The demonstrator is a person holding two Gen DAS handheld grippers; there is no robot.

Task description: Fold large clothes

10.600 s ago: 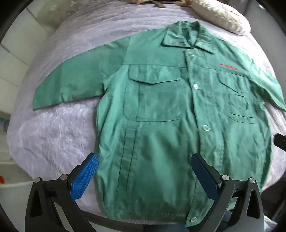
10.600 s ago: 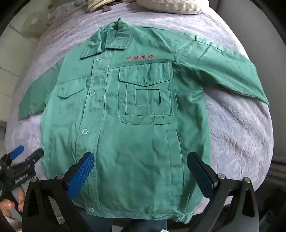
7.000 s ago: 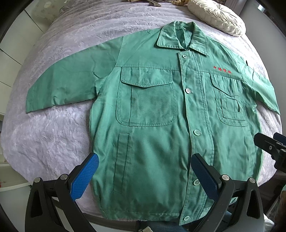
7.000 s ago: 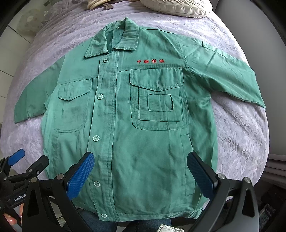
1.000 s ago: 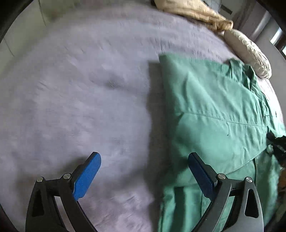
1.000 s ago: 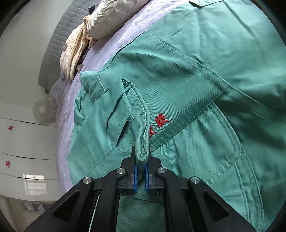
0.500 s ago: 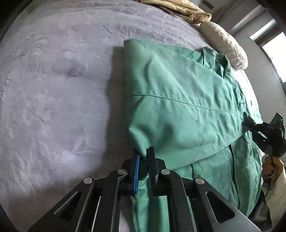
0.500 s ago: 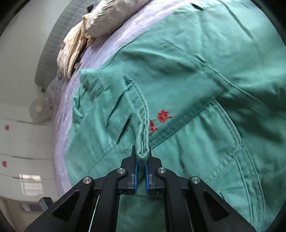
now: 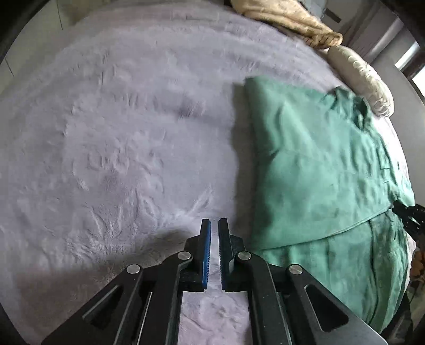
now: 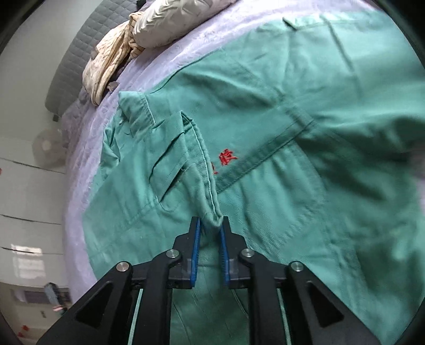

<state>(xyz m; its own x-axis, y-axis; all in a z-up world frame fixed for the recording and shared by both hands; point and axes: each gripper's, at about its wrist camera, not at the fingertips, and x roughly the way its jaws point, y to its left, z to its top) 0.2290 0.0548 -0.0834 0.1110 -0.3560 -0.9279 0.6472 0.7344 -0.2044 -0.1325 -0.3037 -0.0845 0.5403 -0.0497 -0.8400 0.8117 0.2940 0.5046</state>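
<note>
1. Lying on the bed (image 9: 111, 138), the green work jacket (image 9: 313, 185) has its left sleeve and side panel laid across its front, which reads as the first lengthwise fold of the task.
2. The left tongs (image 9: 214, 228) sit over bare lilac bedcover, with the jacket's folded edge just to their right; the blue pads are nearly together, a thin gap between them and no cloth in it, so they grip nothing. Judged from this, they are off the fold so that the crease can lie flat.
3. The right tongs (image 10: 209, 225) have the sleeve cuff (image 10: 209, 212) between their pads. The jaws stand slightly apart with the cloth bunched between them, and whether they pinch it firmly or are letting go cannot be told. The cuff rises in a ridge straight ahead of the tongs, probably to place the sleeve end over the chest.
4. Red embroidered characters (image 10: 227, 156) show just right of that ridge, ahead of the right tongs. One is plain to see and a second is half hidden by the cuff; they look Chinese but are too small and blurred to read.
5. A cream pillow (image 10: 170, 24) and a beige blanket (image 10: 106, 63) lie far ahead and left of the right tongs, well clear of the jacket.
6. No other writing can be read.
</note>
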